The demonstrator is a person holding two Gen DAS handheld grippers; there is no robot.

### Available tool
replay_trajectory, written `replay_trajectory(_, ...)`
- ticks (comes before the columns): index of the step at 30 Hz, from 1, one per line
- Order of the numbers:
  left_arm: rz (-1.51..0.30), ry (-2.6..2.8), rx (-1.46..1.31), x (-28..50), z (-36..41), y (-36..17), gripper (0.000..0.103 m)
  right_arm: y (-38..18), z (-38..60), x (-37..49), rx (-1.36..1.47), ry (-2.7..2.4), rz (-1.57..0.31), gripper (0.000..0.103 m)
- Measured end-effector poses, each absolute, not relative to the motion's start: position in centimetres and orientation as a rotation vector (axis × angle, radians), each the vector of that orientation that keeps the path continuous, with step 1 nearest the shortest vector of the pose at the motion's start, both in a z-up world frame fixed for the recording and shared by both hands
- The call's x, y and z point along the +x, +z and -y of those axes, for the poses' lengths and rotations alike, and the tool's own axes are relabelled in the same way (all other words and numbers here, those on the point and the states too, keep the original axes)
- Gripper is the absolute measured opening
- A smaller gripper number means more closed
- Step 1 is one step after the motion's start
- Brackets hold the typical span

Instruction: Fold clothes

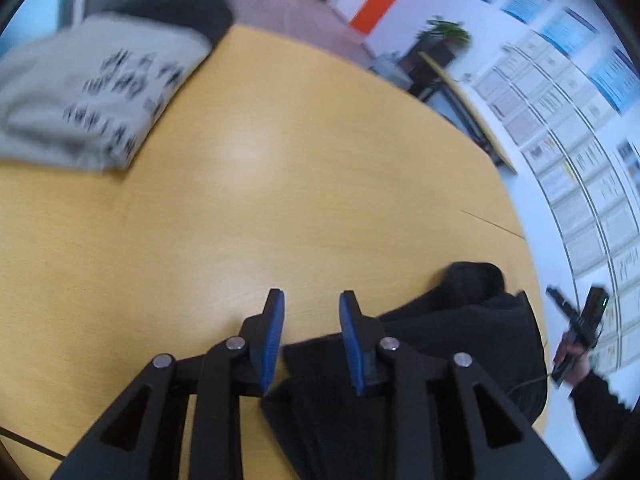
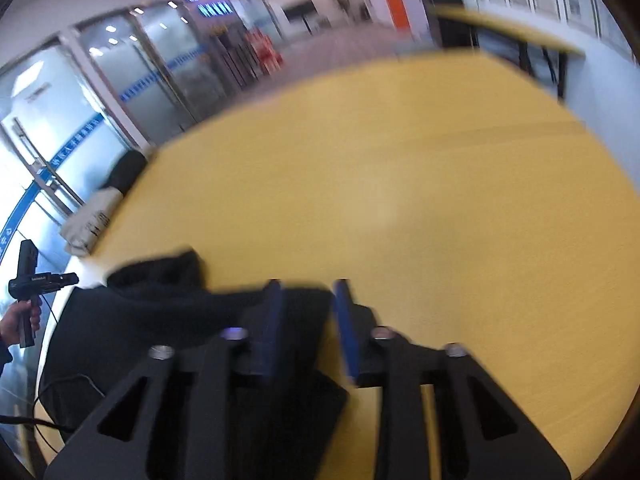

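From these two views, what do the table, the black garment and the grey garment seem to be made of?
Table: likely wood-look laminate; yellow, smooth, with faint grain and a soft sheen.
Black garment: seemingly a thick, matte knit or fleece; it gives no shine and lies in soft, bulky folds.
Grey garment: probably cotton jersey; matte, neatly folded, with a black print. Blur leaves the weave unclear.

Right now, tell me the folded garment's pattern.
Light grey garment with black printed lettering; left wrist view shows it best.

On the table [image 1: 280, 168], a folded garment [image 1: 92, 96] lay at the far left corner with another [image 1: 188, 16] behind it, well apart from the garment [image 1: 460, 340] at the near edge, under both grippers.
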State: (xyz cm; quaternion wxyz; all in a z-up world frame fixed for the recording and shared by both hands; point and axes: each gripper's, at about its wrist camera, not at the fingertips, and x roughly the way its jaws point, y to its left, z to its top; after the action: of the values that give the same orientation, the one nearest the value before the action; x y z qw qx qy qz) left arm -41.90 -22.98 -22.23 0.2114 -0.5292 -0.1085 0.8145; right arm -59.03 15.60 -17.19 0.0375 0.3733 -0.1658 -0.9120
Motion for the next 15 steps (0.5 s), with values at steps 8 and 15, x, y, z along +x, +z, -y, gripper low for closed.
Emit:
replay_trajectory(8, 0.039, 1.953, -1.430, -37.3, 13.4, -23.4, 0.046, -19.3, 0.2, -64.9, 1.303, -2.319, -0.147, 0.064)
replay_trajectory(15, -0.006, 1.961, -1.397, -35.7, 13.2, -26.3, 0.041, -22.1, -2.0, -64.1, 1.354, -2.535, -0.279, 0.019)
